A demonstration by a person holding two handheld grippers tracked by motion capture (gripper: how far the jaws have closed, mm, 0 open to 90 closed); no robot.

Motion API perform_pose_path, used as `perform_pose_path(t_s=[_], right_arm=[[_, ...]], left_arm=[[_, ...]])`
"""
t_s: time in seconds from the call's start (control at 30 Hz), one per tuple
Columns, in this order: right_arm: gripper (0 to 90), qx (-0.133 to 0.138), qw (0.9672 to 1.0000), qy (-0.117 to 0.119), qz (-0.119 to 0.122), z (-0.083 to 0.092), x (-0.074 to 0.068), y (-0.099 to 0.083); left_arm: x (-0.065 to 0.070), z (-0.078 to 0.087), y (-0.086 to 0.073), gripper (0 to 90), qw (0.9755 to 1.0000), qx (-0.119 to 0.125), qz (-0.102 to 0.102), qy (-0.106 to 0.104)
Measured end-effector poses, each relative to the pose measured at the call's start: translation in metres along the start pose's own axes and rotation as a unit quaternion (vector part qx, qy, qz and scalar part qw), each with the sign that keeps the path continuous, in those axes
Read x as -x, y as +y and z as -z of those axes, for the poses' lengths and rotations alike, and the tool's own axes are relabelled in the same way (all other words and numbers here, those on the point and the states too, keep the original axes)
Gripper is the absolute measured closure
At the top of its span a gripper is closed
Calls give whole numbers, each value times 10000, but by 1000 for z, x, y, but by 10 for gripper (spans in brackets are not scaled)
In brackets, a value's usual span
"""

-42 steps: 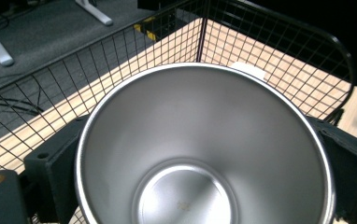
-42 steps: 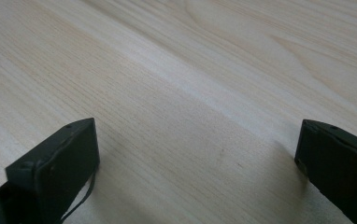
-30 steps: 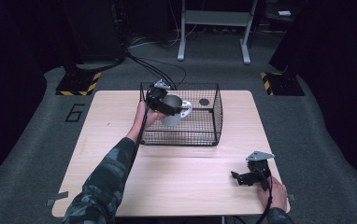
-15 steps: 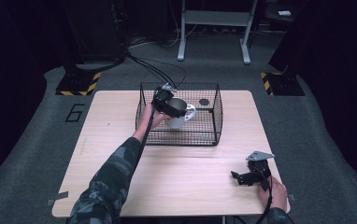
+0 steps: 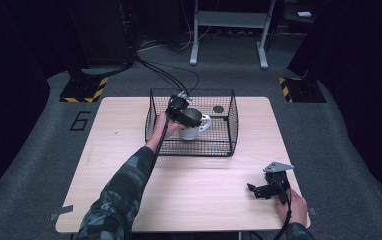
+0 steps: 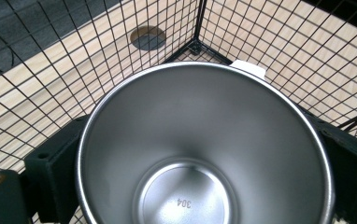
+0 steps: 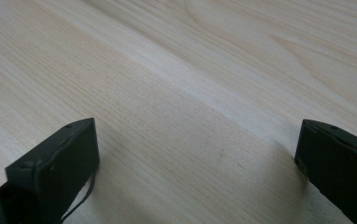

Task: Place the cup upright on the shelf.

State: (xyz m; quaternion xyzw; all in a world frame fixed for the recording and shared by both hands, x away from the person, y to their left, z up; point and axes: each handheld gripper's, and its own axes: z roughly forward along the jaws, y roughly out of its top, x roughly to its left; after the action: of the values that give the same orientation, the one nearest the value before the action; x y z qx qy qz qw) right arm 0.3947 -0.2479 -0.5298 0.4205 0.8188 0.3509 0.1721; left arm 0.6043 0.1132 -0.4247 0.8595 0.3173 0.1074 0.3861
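**Mug carried deeper into the wire basket**

Since the earlier frames, the left tool point(image 5: 185, 116) has travelled from the near-left rim of the black wire-mesh basket point(image 5: 229, 131) further over its inside, taking the white mug with a steel-lined interior point(image 5: 195, 125) with it. Across the same frames the right tool point(image 5: 265, 190) has stayed where it was, on the near right part of the pale wooden counter point(image 5: 114, 165).

In the left gripper view, the mug point(image 6: 204, 149) sits squarely between the two black jaws, which press against its outer wall on either side, so the left tool is clamped on it. Its mouth faces the camera, showing a brushed metal bowl stamped "304" on the bottom. A white tab of the handle point(image 6: 247, 68) peeks over the rim on the side away from the tool. Beyond the mug lie the basket's mesh walls point(image 6: 270, 37) and a far corner, with a dark round spot point(image 6: 148, 37) on the counter past the mesh.

In the right gripper view, the right tool point(image 7: 197, 158) has its jaws spread wide, with bare wood grain point(image 7: 190, 84) between them and nothing held. Seen from above, a hand point(image 5: 293, 207) holds it from the near side.
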Motion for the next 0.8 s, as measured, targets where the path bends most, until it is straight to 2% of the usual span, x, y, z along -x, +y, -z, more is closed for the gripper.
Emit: perform_pose_path(t_s=[0.33,0.4,0.47,0.7,0.8], right_arm=[[0,-13,10000,-42,24,0,0,0],[0,2,10000,-44,23,0,0,0],[0,-17,10000,-40,27,0,0,0],[0,-24,10000,-41,26,0,0,0],[0,5,10000,-48,24,-1,0,0]], left_arm=[[-1,-11,-2,61,9999,-147,14,20],[-2,-13,-2,61,9996,-267,-37,2],[-2,-13,-1,61,9997,-229,16,2],[-3,-12,0,60,9990,-429,-135,-55],[-5,-10,-1,59,9986,-503,-114,-86]])
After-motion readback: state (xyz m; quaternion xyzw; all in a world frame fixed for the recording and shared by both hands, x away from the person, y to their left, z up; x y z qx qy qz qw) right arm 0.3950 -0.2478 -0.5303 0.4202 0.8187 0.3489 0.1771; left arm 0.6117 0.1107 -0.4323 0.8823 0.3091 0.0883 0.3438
